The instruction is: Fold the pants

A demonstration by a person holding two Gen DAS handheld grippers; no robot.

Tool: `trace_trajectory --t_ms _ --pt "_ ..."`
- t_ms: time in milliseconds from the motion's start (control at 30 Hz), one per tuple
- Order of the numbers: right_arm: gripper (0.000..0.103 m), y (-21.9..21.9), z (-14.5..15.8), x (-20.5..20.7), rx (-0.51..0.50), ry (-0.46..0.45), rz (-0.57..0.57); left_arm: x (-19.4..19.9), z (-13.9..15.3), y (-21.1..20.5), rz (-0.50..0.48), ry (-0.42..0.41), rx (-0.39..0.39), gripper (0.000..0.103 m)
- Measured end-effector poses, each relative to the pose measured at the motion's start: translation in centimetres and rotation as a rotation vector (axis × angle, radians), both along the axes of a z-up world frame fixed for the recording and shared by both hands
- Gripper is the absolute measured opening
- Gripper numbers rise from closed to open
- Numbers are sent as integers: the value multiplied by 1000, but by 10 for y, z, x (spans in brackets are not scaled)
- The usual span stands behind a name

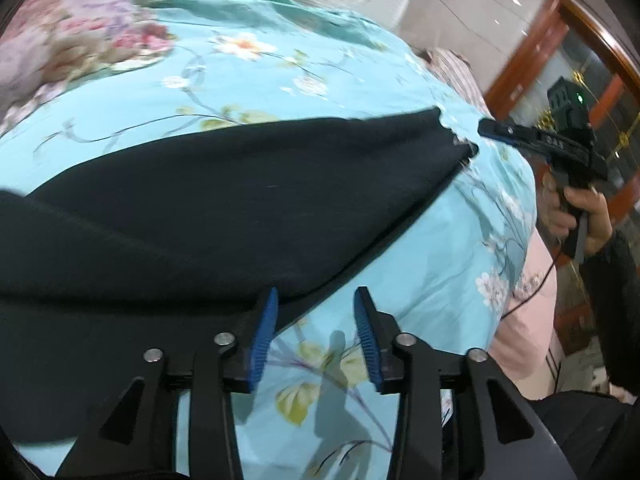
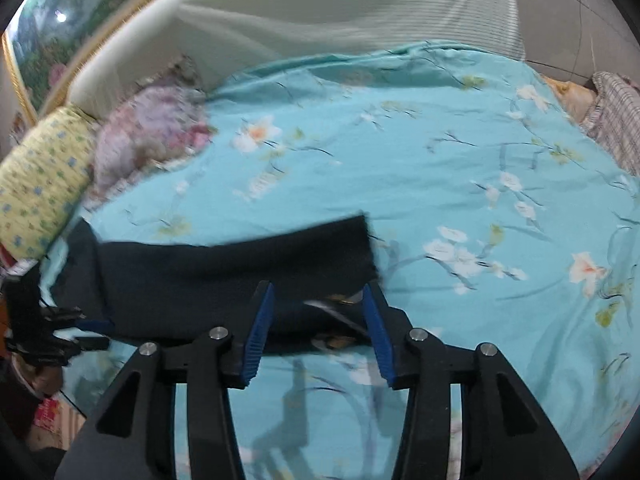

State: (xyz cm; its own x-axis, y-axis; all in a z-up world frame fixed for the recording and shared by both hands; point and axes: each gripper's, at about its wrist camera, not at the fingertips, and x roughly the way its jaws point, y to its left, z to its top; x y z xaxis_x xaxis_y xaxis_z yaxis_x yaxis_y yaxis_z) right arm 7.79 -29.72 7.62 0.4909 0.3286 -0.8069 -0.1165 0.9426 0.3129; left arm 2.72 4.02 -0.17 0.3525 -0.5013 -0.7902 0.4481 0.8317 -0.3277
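Note:
Dark navy pants (image 1: 224, 208) lie stretched across a turquoise floral bedspread (image 1: 248, 80). In the left wrist view my left gripper (image 1: 316, 304) is open, its left finger over the near edge of the pants, nothing between the pads. My right gripper (image 1: 486, 130) shows at the far right, beside the pants' far end with its tag. In the right wrist view my right gripper (image 2: 318, 300) is open just over the near edge of the pants (image 2: 224, 280), above the tagged part. The left gripper (image 2: 86, 334) shows at the left edge.
A purple floral pillow (image 2: 156, 132) and a yellow patterned pillow (image 2: 40, 184) lie at the bed's left. A white headboard (image 2: 320, 12) stands behind. A plaid cloth (image 2: 616, 120) lies at the right. A wooden door frame (image 1: 532, 44) stands beyond the bed.

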Motion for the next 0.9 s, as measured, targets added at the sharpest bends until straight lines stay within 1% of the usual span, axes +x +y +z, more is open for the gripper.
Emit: trace_trajectory --t_ms 133,200,267,300,367,467,633,700,867,900 --pt "48 35 -3 7 86 13 65 -4 9 35 97 -12 -29 47" --pt "48 57 -6 11 128 21 106 -6 14 58 157 -23 -39 51" --pt "48 81 -10 15 164 33 148 -7 19 81 208 -35 -49 52" --pt "48 96 -12 18 182 40 174 -6 22 93 238 -39 -53 55" --pt "48 118 -16 18 206 50 211 -5 27 114 285 -43 -59 57" --pt "48 153 -22 21 232 71 267 -3 34 148 353 -51 -67 57" --pt "48 199 -27 26 270 96 338 2 39 195 428 -60 -77 61" --pt "48 218 -28 29 281 105 369 7 41 213 454 -67 -70 66" --pt "48 257 -31 34 290 128 437 26 48 253 494 -70 -34 70" --pt "48 263 -32 35 292 133 448 33 50 262 494 -68 -25 72"
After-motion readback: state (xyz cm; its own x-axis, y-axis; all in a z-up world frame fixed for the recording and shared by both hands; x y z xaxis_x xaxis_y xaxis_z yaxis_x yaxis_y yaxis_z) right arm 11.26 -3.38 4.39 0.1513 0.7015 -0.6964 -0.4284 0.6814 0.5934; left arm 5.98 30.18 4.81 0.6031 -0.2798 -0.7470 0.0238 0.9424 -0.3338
